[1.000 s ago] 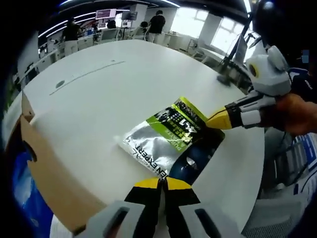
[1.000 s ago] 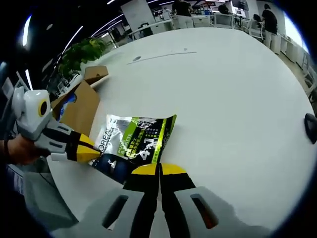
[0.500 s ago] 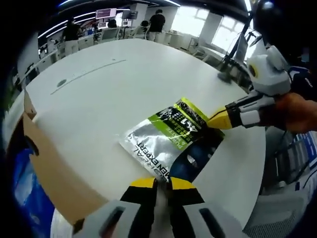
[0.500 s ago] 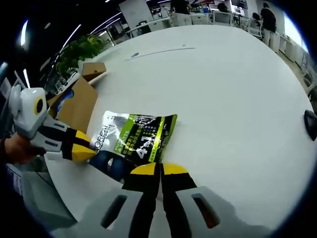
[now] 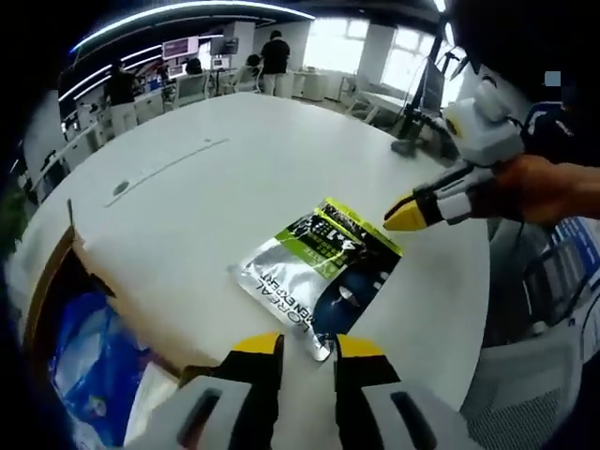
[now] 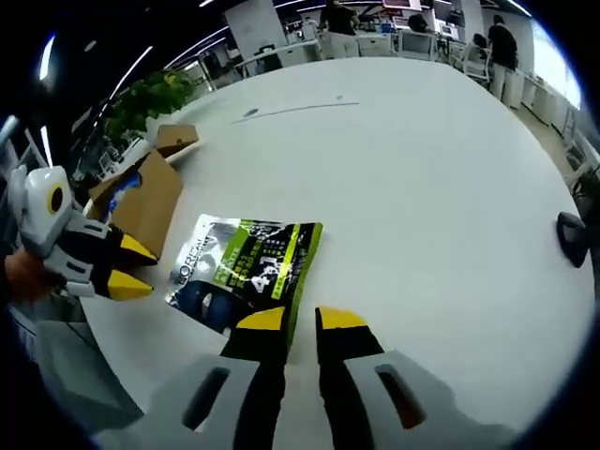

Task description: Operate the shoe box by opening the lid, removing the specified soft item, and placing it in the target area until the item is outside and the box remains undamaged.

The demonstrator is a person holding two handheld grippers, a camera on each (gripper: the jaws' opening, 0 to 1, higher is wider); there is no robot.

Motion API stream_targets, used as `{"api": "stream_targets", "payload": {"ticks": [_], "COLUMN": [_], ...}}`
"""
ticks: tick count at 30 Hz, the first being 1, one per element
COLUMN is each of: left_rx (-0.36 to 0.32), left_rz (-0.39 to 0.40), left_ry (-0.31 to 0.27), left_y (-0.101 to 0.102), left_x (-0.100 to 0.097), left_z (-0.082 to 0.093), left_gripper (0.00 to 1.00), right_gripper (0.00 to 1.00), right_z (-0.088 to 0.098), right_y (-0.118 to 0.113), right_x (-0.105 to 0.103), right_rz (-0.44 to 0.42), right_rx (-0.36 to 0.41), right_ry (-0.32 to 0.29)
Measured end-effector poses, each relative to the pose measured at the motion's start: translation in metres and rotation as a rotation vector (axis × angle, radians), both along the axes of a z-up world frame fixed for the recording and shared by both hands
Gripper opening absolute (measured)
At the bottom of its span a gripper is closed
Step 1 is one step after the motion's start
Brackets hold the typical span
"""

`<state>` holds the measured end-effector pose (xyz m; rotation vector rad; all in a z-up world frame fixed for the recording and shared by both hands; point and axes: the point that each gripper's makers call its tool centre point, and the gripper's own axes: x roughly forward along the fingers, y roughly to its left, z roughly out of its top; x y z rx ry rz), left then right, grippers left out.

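Near the tabletop's edge closest to the person, a flat foil pouch (image 5: 322, 272) printed in green, silver and dark blue with "L'OREAL" lettering lies on the white round table (image 5: 234, 178), outside the box and free of both tools. The left gripper (image 5: 307, 347) hovers just short of the pouch's nearest corner with its yellow-tipped jaws parted and nothing between them. From the right side of the left gripper view, the right gripper (image 5: 398, 217) reaches in, held by a hand (image 5: 553, 187); its yellow tip sits just off the pouch's far corner, not touching it.

From the right gripper view, the pouch (image 6: 247, 269) lies just ahead of the right gripper (image 6: 302, 322), whose jaws stand apart and empty. The left gripper (image 6: 127, 272) comes in from the left, its two yellow tips spread, close to the pouch's silver end but clear of it.

The open cardboard shoe box (image 6: 145, 197) sits at the table's edge beside the pouch, its brown flap raised; in the left gripper view the box (image 5: 56, 281) shows blue and white wrapping (image 5: 94, 356) inside. People (image 5: 275, 61) stand at desks well beyond the table's far edge.
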<state>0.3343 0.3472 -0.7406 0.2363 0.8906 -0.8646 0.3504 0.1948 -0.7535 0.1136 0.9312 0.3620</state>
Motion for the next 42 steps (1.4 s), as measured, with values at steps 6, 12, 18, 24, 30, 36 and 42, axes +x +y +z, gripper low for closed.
{"api": "stream_targets", "payload": {"ticks": [6, 12, 18, 24, 30, 36, 42], "left_rx": [-0.124, -0.188, -0.232, -0.279, -0.277, -0.265, -0.259], "left_rz": [0.053, 0.078, 0.094, 0.162, 0.249, 0.351, 0.454], "left_ry": [-0.010, -0.059, -0.087, -0.137, -0.173, -0.185, -0.179], "left_y": [0.010, 0.031, 0.054, 0.084, 0.126, 0.171, 0.211], "left_x": [0.001, -0.001, -0.002, -0.001, -0.003, -0.016, -0.024], "left_z": [0.022, 0.045, 0.061, 0.083, 0.091, 0.095, 0.092], "left_gripper": [0.21, 0.22, 0.23, 0.23, 0.24, 0.24, 0.24], "right_gripper": [0.15, 0.16, 0.16, 0.16, 0.17, 0.17, 0.17], "right_z": [0.026, 0.041, 0.055, 0.067, 0.077, 0.083, 0.085], "right_y": [0.010, 0.020, 0.036, 0.061, 0.094, 0.138, 0.175], "right_x": [0.001, -0.001, -0.002, -0.005, -0.005, -0.008, -0.009], "right_rz": [-0.026, -0.019, -0.043, 0.009, 0.079, 0.161, 0.233], "right_rx": [0.082, 0.093, 0.149, 0.157, 0.168, 0.188, 0.196], "right_ry": [-0.068, -0.109, -0.136, -0.157, -0.180, -0.189, -0.187]}}
